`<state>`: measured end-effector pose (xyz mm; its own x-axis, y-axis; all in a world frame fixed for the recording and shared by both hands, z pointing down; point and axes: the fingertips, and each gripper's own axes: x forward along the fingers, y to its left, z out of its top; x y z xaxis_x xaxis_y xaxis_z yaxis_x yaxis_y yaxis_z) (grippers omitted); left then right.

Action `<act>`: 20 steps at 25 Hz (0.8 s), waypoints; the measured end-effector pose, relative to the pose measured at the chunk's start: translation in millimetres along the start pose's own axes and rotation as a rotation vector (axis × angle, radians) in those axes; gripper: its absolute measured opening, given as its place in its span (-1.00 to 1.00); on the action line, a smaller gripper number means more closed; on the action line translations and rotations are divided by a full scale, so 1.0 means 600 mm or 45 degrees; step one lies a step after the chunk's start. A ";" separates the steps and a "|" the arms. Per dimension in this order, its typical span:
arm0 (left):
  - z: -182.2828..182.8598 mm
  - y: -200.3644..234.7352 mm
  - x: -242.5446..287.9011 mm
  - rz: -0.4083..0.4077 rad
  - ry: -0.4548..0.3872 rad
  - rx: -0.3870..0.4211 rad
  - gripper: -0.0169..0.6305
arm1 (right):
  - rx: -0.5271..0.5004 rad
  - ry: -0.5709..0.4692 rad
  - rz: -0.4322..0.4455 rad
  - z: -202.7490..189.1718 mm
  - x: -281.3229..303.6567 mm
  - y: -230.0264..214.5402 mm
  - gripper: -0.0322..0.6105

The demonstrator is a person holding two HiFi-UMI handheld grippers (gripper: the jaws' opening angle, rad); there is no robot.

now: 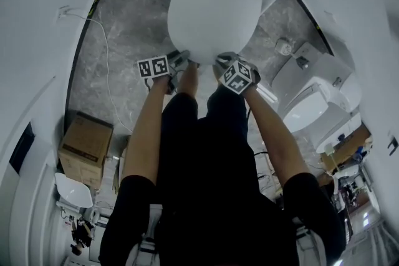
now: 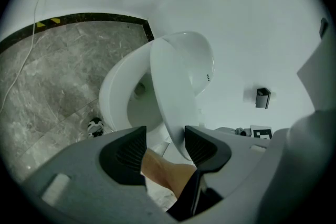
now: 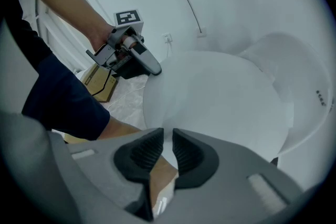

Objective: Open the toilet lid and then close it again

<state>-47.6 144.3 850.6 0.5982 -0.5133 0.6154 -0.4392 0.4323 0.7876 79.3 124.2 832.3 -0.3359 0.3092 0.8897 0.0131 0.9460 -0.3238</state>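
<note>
The white toilet lid (image 1: 212,9) stands half lowered over the bowl (image 2: 121,99). In the head view both grippers are at its front rim. My left gripper (image 1: 181,60) is open wide; in the left gripper view (image 2: 165,136) the lid (image 2: 176,86) shows edge-on, its rim between the jaws and close against the right pad (image 2: 198,145). My right gripper (image 1: 224,60) points steeply down at the lid's broad top face (image 3: 220,102). Its jaws (image 3: 168,136) leave a narrow gap and clamp nothing that I can see. The left gripper (image 3: 149,66) also shows at the rim in the right gripper view.
Grey marble floor (image 1: 131,15) surrounds the toilet, and a white cable (image 1: 106,65) runs across it. A cardboard box (image 1: 84,149) sits at the left. A second toilet (image 1: 312,106) stands at the right. The person's legs are right below the grippers.
</note>
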 end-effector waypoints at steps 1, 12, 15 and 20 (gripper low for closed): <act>0.000 0.005 0.003 0.014 0.016 0.028 -0.28 | -0.007 0.008 0.004 -0.002 0.006 0.000 -0.72; -0.013 0.071 0.033 0.086 0.065 0.063 -0.28 | -0.022 0.023 0.031 -0.026 0.070 -0.007 -0.79; -0.015 0.089 0.042 0.121 0.069 0.080 -0.28 | -0.031 0.028 0.044 -0.031 0.089 -0.010 -0.80; -0.025 0.121 0.060 0.151 0.112 0.104 -0.28 | -0.040 0.035 0.060 -0.044 0.121 -0.012 -0.81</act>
<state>-47.5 168.2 929.4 0.5938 -0.3936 0.7017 -0.5611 0.4225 0.7118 79.9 142.3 907.6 -0.3082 0.3558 0.8823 0.0582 0.9328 -0.3558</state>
